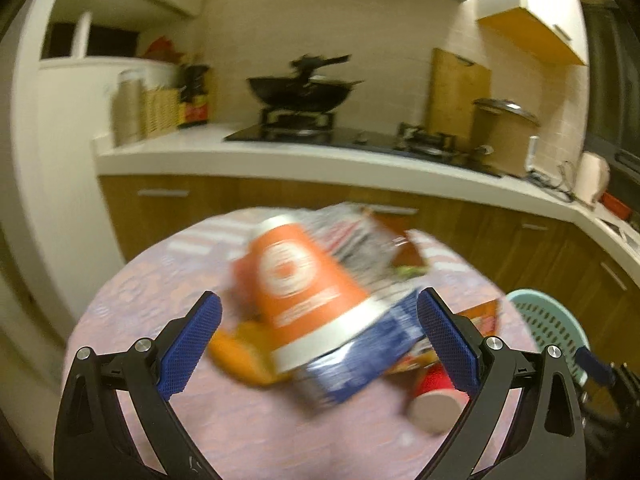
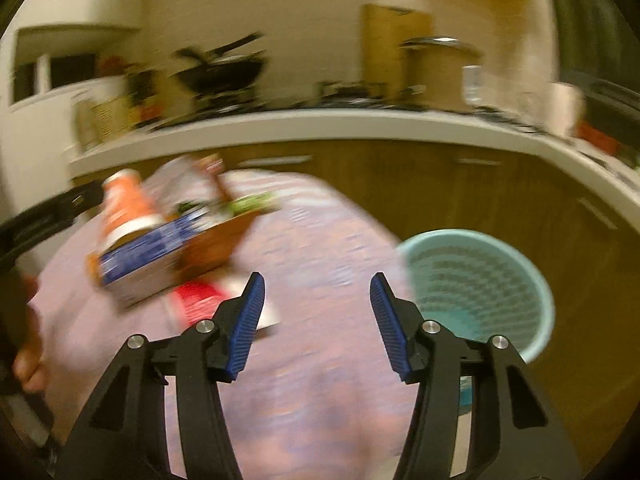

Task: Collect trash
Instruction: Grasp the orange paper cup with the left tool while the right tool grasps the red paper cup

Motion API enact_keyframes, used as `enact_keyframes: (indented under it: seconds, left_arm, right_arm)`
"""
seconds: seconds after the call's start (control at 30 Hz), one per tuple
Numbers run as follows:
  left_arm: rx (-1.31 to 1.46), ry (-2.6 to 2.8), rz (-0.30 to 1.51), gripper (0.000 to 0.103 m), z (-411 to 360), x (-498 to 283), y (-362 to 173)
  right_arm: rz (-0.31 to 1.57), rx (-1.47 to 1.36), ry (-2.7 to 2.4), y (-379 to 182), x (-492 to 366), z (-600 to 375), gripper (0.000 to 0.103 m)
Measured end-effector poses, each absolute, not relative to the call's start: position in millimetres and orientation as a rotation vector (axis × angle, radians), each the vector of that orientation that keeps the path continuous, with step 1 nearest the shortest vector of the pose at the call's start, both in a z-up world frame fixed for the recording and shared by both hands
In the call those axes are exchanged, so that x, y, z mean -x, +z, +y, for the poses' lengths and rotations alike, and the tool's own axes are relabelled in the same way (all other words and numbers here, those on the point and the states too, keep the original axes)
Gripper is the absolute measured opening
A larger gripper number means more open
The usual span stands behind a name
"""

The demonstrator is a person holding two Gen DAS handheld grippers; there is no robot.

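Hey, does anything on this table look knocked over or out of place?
Yes. The orange cup sits tilted, upside down, on a heap of wrappers, and a red cup lies on its side beside the blue box.

**Materials and Surface Finish**

We note the left gripper (image 1: 318, 320) and right gripper (image 2: 317, 304) have matt black plastic arms, blue textured pads (image 1: 191, 344) and bright metal screws (image 1: 143, 345). The round table (image 1: 132, 304) carries a matt patterned cloth. The orange cup (image 1: 298, 276) looks like smooth paper; the blue-and-white box (image 1: 360, 356) like printed card. The teal basket (image 2: 480, 288) is perforated plastic. Cabinet fronts (image 2: 400, 184) show wood grain.
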State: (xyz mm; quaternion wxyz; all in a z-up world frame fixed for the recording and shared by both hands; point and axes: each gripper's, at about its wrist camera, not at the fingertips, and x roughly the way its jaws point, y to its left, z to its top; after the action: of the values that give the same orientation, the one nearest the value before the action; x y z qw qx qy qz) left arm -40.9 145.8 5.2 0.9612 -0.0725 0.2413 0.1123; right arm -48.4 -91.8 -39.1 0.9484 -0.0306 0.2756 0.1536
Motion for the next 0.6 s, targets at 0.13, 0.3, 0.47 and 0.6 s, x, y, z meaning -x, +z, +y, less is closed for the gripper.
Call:
enact_keyframes:
  seconds: [0.13,0.3,0.47,0.6]
  left_arm:
    - [0.179,0.240,0.550,0.094,172,47,-7]
    - [0.258,0.178,0.605,0.093,192,45,-18]
    - [0.287,0.144,0.617,0.093,193,32,-15]
    - [0.327,0.121,0.619,0.093,196,17,-11]
  right_arm:
    - [0.595,0.124,0.425,-50,57,-52,0.051]
    - [0.679,0.160,0.437,-68,41,-25,0.051]
    - [0.724,0.141,0.394,-72,27,-42,0.039]
    - [0.732,0.119,0.326,-72,15,-64,0.037]
